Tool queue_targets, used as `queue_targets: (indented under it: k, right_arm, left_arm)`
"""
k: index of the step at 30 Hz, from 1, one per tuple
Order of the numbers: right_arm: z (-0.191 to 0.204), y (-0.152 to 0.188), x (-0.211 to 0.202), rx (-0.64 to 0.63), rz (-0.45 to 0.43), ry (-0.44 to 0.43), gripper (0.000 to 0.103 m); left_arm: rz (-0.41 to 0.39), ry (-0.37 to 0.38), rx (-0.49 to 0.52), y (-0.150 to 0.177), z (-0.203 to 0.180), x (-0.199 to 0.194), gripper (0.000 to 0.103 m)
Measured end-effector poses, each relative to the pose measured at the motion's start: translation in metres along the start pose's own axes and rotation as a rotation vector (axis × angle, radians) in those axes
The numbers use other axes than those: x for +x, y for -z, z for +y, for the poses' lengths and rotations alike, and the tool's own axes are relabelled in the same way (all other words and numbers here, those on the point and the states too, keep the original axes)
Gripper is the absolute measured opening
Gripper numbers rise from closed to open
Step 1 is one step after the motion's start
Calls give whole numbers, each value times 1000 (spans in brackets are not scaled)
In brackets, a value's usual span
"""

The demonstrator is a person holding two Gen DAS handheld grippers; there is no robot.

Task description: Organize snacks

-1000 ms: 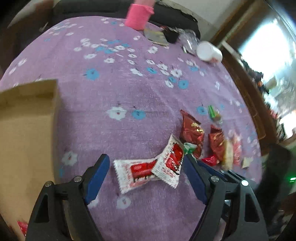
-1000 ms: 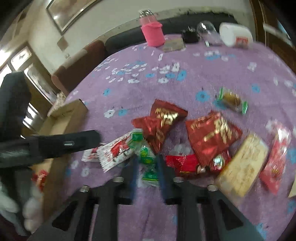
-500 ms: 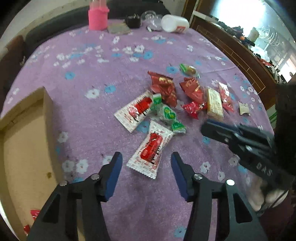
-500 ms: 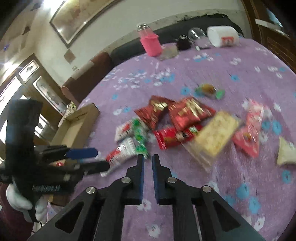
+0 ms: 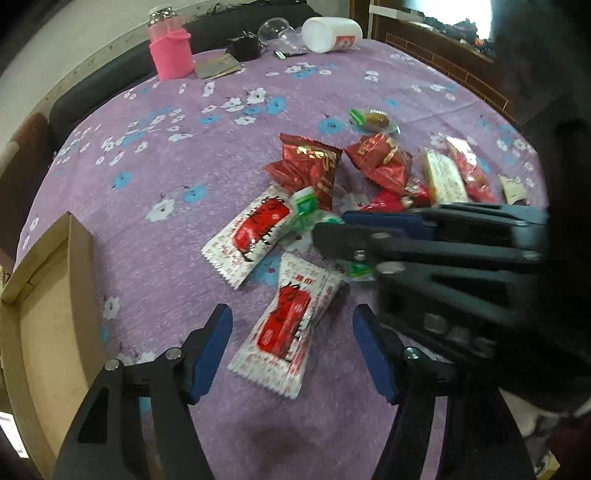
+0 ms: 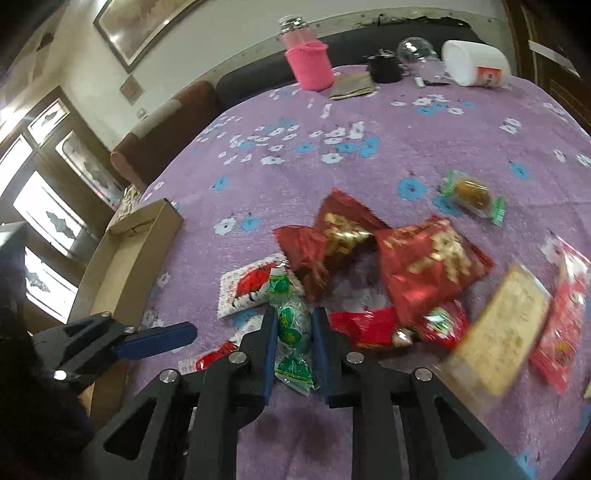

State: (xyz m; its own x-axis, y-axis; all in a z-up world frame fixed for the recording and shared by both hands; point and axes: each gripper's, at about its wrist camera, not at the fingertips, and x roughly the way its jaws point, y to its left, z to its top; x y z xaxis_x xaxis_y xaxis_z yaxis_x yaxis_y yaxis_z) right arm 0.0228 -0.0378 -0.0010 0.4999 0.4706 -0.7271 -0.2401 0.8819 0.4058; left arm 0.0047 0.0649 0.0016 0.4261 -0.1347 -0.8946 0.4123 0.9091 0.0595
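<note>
Snack packets lie in a heap on the purple flowered cloth point(image 5: 155, 173). My left gripper point(image 5: 291, 325) is open, its blue fingers on either side of a white-and-red packet point(image 5: 290, 321) lying on the cloth. A second white-and-red packet point(image 5: 253, 232) lies beyond it. My right gripper point(image 6: 293, 325) has its jaws close around a green-and-clear candy point(image 6: 291, 325), which still lies on the cloth. It crosses the left wrist view point(image 5: 332, 230) from the right. Red foil packs point(image 6: 424, 266) and a beige bar point(image 6: 498, 328) lie to the right.
An open cardboard box point(image 5: 48, 317) stands at the left table edge, also in the right wrist view point(image 6: 125, 258). A pink-sleeved jar point(image 5: 170, 48), a white container point(image 5: 328, 33), a dark item and a clear cup stand at the far edge.
My right gripper went from shut and empty to the green candy, jaws now around it. My left gripper came lower over the white-and-red packet and stays open.
</note>
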Motion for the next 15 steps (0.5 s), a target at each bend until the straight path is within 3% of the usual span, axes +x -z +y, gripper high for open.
queue_targets:
  k: [1,4,9,15]
  right_arm:
    - [-3,2,-3,10,-8,-3,20]
    - [-9,8,-17,47,-29,-27,20]
    - [-8,19,-42,65,-60,-65,20]
    - [13,24,-66,68,-78,-132,20]
  left_arm:
    - [-16,-3,-1,0,-1,-1,65]
    - [-26,34,-19,0,-1,-5,23]
    - [-71,57,-61,8,3,-22,21]
    - [-181,138,-188,31,34,-81,21]
